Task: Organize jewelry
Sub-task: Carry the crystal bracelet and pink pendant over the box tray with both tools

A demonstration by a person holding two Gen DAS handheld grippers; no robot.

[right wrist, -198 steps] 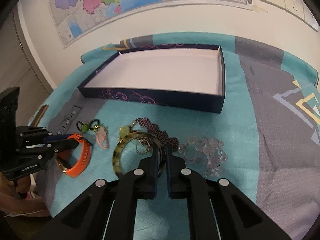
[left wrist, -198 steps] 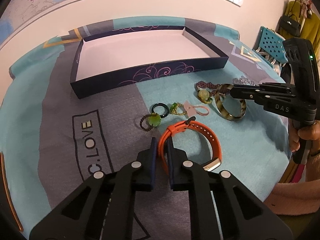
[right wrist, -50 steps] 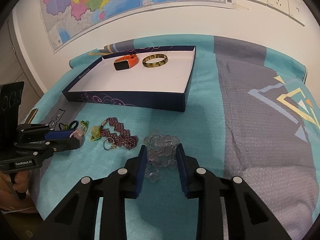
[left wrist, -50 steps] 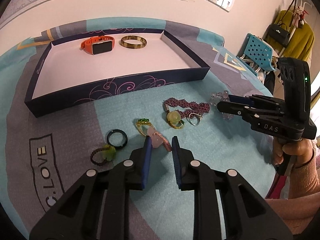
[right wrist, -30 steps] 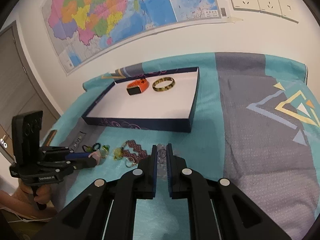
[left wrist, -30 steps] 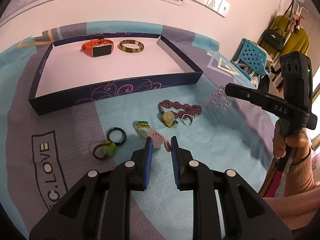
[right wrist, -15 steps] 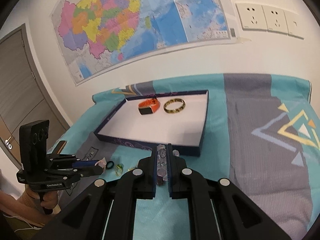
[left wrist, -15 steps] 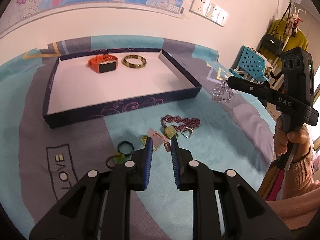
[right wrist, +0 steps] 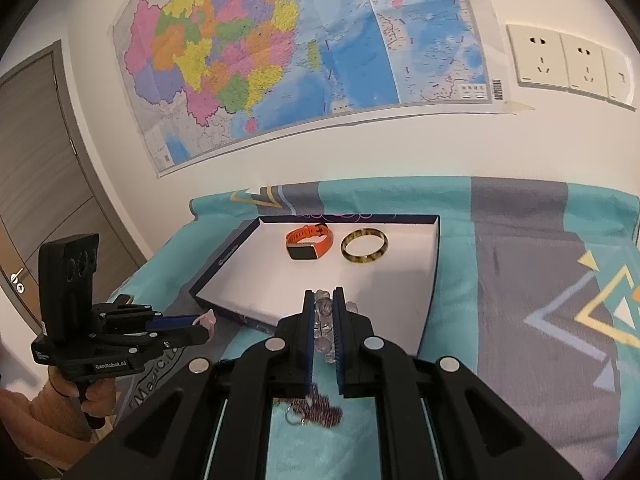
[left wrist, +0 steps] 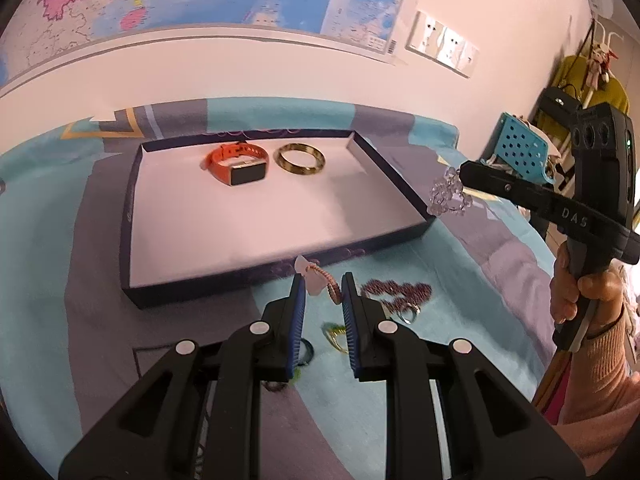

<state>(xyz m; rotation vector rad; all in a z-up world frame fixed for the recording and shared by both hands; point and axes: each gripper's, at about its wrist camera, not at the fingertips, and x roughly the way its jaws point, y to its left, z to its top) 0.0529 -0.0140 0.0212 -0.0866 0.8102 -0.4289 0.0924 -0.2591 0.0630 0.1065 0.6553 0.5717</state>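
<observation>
A dark blue box (left wrist: 132, 208) with a white floor holds an orange watch (left wrist: 236, 162) and a tortoiseshell bangle (left wrist: 299, 159) at its far end; the box also shows in the right wrist view (right wrist: 434, 264). My left gripper (left wrist: 323, 285) is shut on a pink pendant bracelet (left wrist: 318, 278), lifted near the box's front wall. My right gripper (right wrist: 321, 303) is shut on a clear crystal bead bracelet (right wrist: 323, 320), held in the air near the box's right front corner; the bracelet also shows in the left wrist view (left wrist: 446, 196).
A purple beaded bracelet (left wrist: 394, 292) with a ring, a gold and green piece (left wrist: 334, 334) and a dark ring (left wrist: 306, 348) lie on the teal and grey cloth (left wrist: 60, 260) in front of the box. A wall with a map (right wrist: 300, 52) stands behind.
Both grippers have risen and moved toward the box, each carrying its bracelet off the cloth. The watch and bangle lie in the box, unmoved since 1.7 s ago.
</observation>
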